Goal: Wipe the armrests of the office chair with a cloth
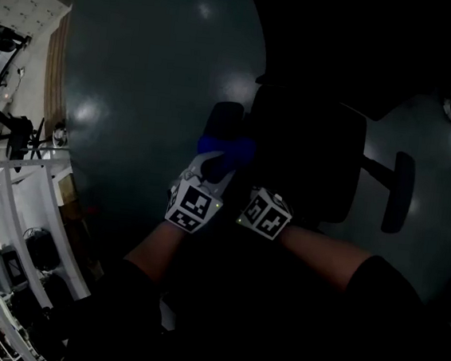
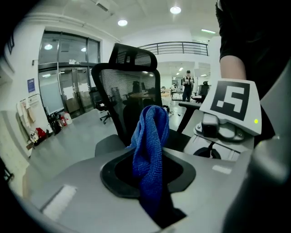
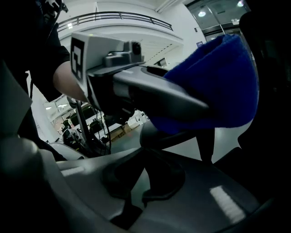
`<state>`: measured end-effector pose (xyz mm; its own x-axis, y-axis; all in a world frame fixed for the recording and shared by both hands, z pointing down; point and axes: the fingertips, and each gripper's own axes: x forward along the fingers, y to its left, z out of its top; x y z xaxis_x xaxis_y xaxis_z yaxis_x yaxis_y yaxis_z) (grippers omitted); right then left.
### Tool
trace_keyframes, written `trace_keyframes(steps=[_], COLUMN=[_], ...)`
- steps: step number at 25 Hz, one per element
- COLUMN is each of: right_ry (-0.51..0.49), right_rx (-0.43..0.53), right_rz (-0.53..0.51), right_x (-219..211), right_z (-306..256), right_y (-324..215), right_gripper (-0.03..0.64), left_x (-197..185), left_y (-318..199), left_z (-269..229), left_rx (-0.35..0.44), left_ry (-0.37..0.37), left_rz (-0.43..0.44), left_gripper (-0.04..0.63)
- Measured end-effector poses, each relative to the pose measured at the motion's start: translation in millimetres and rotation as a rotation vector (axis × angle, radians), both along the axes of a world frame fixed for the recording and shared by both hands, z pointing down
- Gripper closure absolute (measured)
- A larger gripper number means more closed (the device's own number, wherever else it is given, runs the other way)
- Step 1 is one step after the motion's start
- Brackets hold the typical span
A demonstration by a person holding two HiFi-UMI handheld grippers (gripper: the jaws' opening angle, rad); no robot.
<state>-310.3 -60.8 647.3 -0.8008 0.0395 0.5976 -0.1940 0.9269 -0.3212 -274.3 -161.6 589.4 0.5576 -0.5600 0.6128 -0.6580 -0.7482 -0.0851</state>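
Left gripper [image 1: 215, 168] tight around blue cloth [image 2: 150, 145] at armrest [image 1: 225, 120]; right gripper [image 3: 143, 179] narrow, empty.

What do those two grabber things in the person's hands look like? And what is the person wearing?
The left gripper and right gripper are smooth, rounded, pale grey plastic. Their broad fingers are edged with dark pads. Each gripper carries a white cube printed with black square markers, with a tiny greenish light on it. The person wears a black top with short sleeves.

place: open office | mesh chair [image 2: 129, 86] | glass doors [image 2: 68, 84] | mezzanine railing [image 2: 175, 45]
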Motion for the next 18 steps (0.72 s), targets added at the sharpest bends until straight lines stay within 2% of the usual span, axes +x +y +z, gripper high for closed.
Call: trace_keyframes(steps=[6, 10, 18], right_ry=[-0.005, -0.016, -0.026], right_rx=[-0.021, -0.023, -0.020], right_rz=[0.017, 0.024, -0.025], right_x=[-8.0, -5.6, 11.1], right_z=[1.1, 0.6, -3.3], right_y=[-0.7, -3.4, 21.3], right_gripper=[0.612, 0.612, 0.612], left_x=[-10.2, -8.2, -11.5], left_y=[31.6, 44.2, 84.8], left_z=[3.0, 2.5, 4.4], left_rx=[-0.034, -0.027, -0.089], left_ry=[0.009, 0.025, 0.072], left_rz=[-0.084, -0.136, -0.250], left_gripper=[0.492, 0.492, 0.494])
